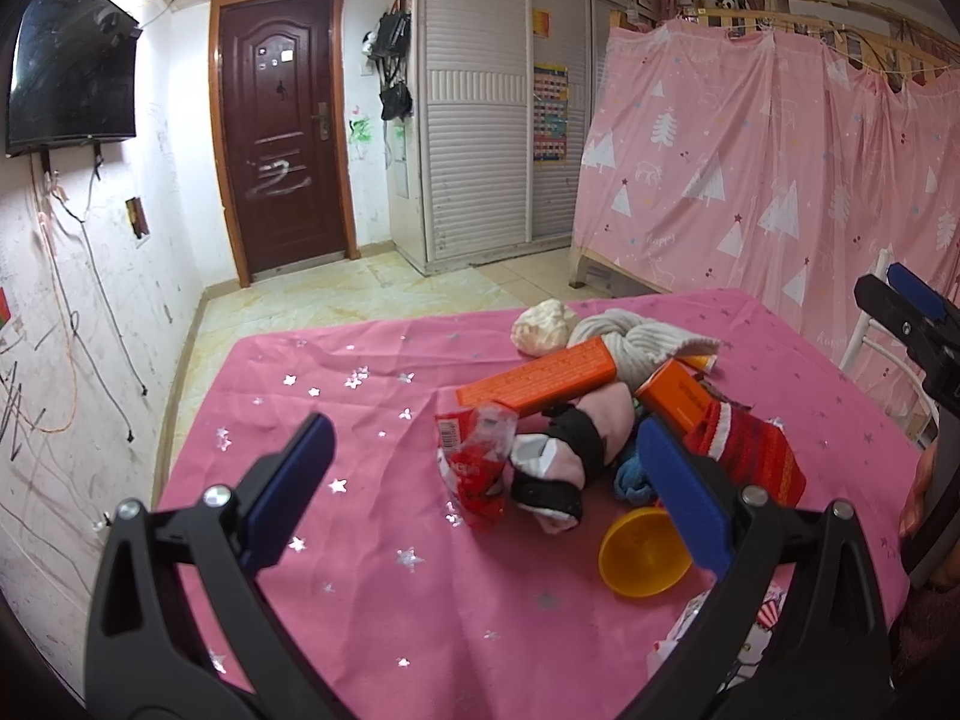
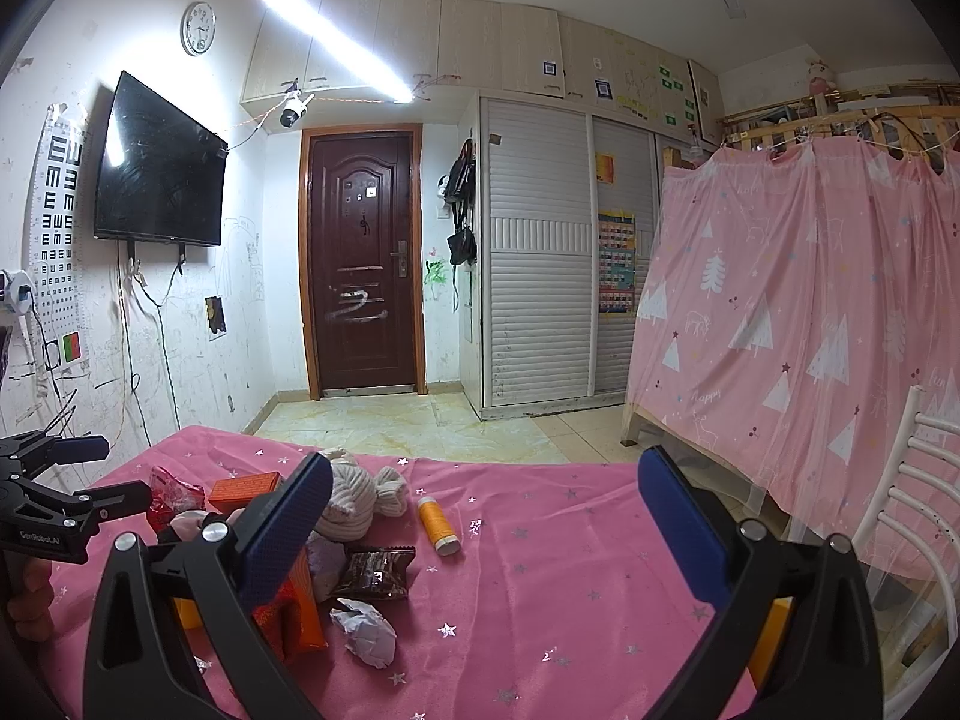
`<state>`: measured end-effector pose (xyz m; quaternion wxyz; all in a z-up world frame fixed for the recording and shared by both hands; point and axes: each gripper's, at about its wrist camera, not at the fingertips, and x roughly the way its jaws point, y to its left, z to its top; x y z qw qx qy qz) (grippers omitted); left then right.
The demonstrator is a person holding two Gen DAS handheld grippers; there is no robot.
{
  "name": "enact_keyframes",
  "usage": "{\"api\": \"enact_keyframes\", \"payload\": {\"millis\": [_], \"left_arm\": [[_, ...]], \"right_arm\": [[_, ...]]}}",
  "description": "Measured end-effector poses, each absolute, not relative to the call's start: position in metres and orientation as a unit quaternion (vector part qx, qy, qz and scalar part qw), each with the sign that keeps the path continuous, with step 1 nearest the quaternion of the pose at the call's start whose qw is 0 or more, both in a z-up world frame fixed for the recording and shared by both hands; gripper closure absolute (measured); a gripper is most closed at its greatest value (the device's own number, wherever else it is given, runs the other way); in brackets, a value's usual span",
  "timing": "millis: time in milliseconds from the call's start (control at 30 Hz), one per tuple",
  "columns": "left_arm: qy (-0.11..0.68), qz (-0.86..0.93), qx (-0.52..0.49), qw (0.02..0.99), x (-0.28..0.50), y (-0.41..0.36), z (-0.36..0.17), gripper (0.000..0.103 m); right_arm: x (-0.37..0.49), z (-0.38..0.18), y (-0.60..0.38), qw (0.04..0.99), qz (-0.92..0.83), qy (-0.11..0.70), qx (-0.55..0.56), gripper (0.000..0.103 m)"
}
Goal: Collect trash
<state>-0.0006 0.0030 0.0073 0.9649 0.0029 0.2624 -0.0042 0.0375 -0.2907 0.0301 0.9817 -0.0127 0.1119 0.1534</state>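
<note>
Your left claw (image 1: 486, 480) gaped wide and empty, nearer the red wrapper (image 1: 477, 468) at twelve o'clock; your right claw (image 2: 486, 534) gaped wide too.

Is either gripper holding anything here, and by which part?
Nothing is held. The left gripper and the right gripper are both open above the table's pink cloth.

2 orange boxes (image 1: 540, 381), 1 yellow bowl (image 1: 642, 552), approx. 4 socks (image 1: 564, 456).

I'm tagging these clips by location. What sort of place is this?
Probably a lived-in family bedroom: a curtained wooden bunk bed, louvred wardrobe, wall-mounted TV, and a pink-clothed table of clutter.
</note>
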Motion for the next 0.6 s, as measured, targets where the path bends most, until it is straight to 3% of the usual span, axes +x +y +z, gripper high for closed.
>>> {"api": "enact_keyframes", "payload": {"millis": [600], "left_arm": [[0.261,-0.005,0.005,0.965,-0.0030,-0.0079,0.0067,0.006]], "right_arm": [[0.0369,0.0294,-0.2903,0.982,0.153,0.112,-0.013,0.008]]}}
